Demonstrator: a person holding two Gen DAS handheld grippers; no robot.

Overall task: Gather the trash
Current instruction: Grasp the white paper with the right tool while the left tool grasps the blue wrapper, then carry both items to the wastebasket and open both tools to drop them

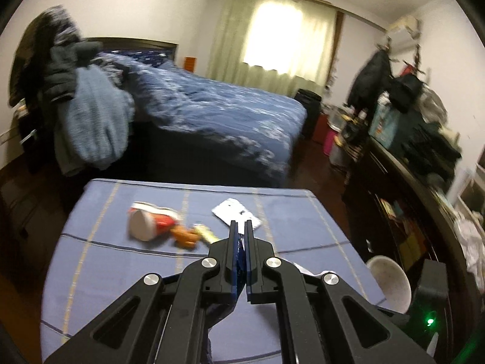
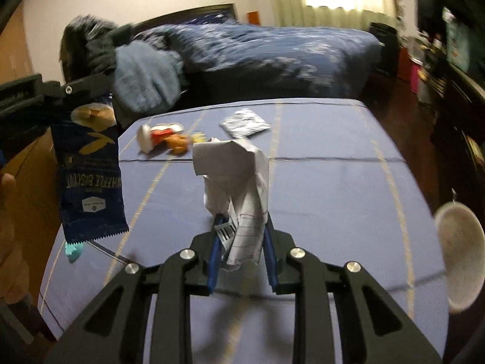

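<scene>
My left gripper [image 1: 241,223] is shut on a dark blue waffle biscuit wrapper [image 2: 91,176], which hangs from it above the table's left edge; in the left wrist view only a sliver of wrapper shows between the jaws. My right gripper [image 2: 242,221] is shut on a crumpled white paper [image 2: 239,179] and holds it above the blue tablecloth [image 2: 333,188]. On the table lie a tipped red-and-white paper cup [image 1: 150,220], orange peel [image 1: 185,235], a yellow scrap [image 1: 206,232] and a silver foil packet [image 1: 238,214].
A white bin [image 2: 459,251] stands off the table's right edge, also in the left wrist view [image 1: 391,282]. A small teal scrap [image 2: 72,250] lies at the table's left edge. A bed with a blue quilt [image 1: 218,106] lies behind; a cluttered dark cabinet [image 1: 409,182] stands at right.
</scene>
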